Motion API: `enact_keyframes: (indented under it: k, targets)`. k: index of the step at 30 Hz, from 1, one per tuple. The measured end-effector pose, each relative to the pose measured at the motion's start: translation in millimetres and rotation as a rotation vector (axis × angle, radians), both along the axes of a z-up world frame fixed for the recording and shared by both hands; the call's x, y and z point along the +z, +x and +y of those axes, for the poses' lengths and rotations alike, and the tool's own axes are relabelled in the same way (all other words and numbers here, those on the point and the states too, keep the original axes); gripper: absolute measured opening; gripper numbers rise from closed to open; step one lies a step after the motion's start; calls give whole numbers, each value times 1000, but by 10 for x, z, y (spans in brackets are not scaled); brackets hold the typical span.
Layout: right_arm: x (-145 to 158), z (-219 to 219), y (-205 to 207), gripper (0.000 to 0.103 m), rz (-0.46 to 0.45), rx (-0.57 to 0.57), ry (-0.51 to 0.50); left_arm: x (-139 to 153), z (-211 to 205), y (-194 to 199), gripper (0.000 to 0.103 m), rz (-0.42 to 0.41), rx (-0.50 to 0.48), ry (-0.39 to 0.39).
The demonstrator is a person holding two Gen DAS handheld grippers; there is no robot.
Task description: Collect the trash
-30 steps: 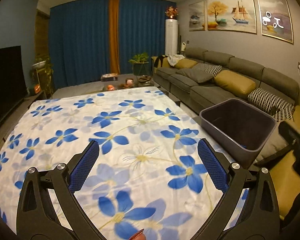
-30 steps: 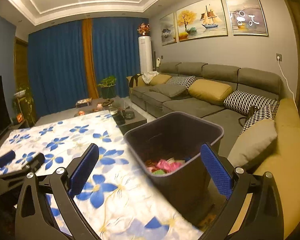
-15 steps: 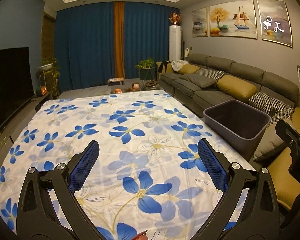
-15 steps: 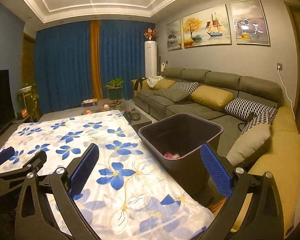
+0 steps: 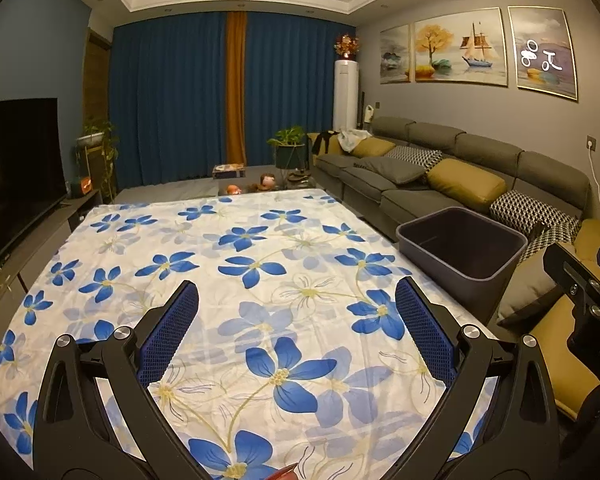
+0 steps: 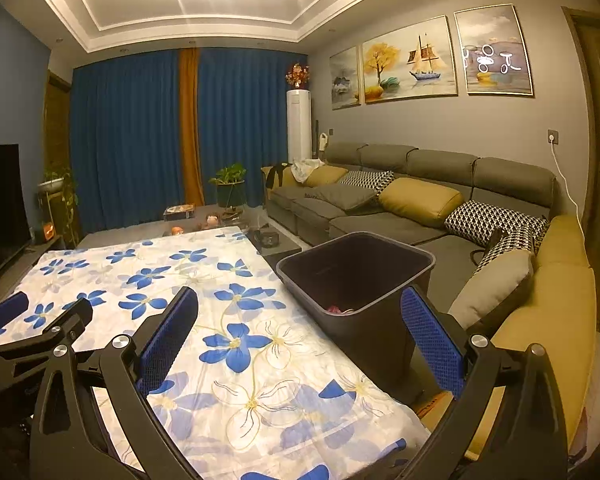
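I have pulled both grippers up and back since a second ago: more of the room shows, and the bin [image 6: 358, 280] sits farther from my right gripper [image 6: 298, 340], its pink scraps [image 6: 336, 309] now only just visible at the bottom. My left gripper [image 5: 296, 332] hangs over the bench [image 5: 240, 280], fingers spread wide, nothing between them; the right fingers are equally released and empty. The bin is a dark, smooth, rounded-rectangle tub standing just beside the bench's right edge. A thin, creased cloth printed with blue flowers covers the bench. Beyond the bin runs a grey sofa [image 6: 420, 184] with mustard and checked cushions.
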State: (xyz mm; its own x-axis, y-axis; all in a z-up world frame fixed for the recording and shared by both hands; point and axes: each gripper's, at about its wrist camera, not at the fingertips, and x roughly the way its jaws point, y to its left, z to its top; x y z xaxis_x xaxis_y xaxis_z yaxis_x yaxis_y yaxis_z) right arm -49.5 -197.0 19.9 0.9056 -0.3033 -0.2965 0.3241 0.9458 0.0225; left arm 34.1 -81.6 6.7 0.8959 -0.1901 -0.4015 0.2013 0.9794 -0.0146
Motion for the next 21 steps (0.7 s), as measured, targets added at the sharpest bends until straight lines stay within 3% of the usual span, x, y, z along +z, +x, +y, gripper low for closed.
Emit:
enact_keyframes:
  k: [21]
  targets:
    - [-7,9,-14,98,-1,-2,-2,-16,22,8,97,22,-6,-22]
